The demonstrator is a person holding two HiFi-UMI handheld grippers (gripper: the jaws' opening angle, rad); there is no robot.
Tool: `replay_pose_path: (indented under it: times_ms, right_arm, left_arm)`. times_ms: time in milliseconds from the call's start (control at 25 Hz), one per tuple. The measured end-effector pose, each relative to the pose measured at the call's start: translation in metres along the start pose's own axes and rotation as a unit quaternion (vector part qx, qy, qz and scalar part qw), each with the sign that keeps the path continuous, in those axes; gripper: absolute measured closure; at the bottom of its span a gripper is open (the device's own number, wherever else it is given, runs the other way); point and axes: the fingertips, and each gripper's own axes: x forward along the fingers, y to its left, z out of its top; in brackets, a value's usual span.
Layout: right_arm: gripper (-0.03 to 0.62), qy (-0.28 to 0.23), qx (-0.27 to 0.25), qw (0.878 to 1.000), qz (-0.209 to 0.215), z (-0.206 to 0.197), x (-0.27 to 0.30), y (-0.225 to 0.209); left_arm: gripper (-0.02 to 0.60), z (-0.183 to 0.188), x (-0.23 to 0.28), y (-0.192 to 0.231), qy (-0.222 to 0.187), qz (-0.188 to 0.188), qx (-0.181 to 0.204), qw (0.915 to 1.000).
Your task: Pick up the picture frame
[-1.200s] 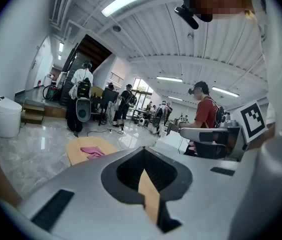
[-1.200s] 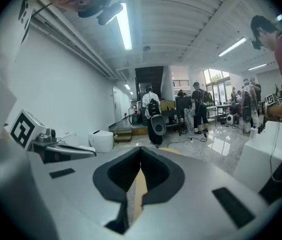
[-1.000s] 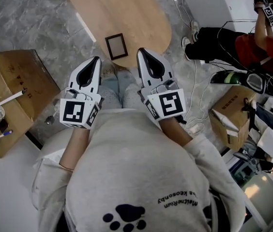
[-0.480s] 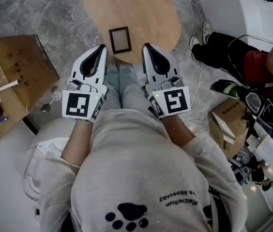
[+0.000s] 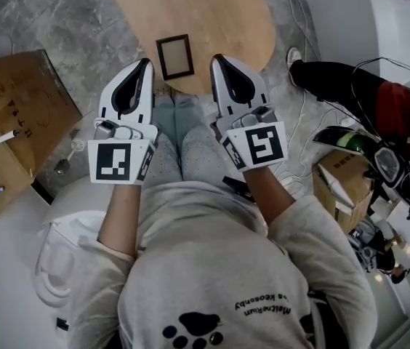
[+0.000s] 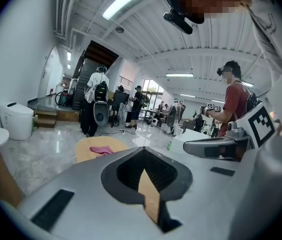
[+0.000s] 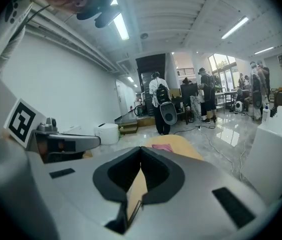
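Left claw (image 5: 144,65) and right claw (image 5: 218,61) hover closed, both empty. Just beyond them the picture frame (image 5: 174,57) lies flat at the tabletop's (image 5: 212,13) near edge. It looks light, stiff and possibly glazed, so pinching one thin side rail seems best.

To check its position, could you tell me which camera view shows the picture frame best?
The head view: the picture frame lies whole and flat near the wooden table's near edge. In the left gripper view, only table wood shows past the left tool; the right gripper view shows a dark sliver, possibly the frame's edge.
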Motion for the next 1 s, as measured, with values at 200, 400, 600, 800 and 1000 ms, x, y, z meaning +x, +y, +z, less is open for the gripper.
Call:
replay_pose_path:
  times_ms: [200,400,600,800,1000]
  right_arm:
    - [0.586,0.021,-0.003,1.0,-0.001,-0.037,0.019,0.003]
    - [0.586,0.034,0.002,0.999,0.003,-0.063,0.034,-0.004]
    - [0.585,0.052,0.006,0.999,0.003,-0.093,0.046,-0.007]
    - [0.586,0.07,0.009,0.998,0.005,-0.124,0.062,-0.01]
    - [0.586,0.086,0.007,0.996,0.007,-0.15,0.075,-0.018]
  left_arm:
    - [0.575,-0.037,0.005,0.024,0.007,0.012,-0.007,0.9999]
    - [0.575,-0.069,0.011,0.038,0.017,0.025,-0.02,0.9993]
    - [0.575,-0.102,0.016,0.044,0.032,0.027,-0.029,0.9987]
    - [0.575,-0.131,0.022,0.051,0.045,0.026,-0.039,0.9979]
    - [0.575,-0.158,0.036,0.054,0.054,0.013,-0.045,0.9974]
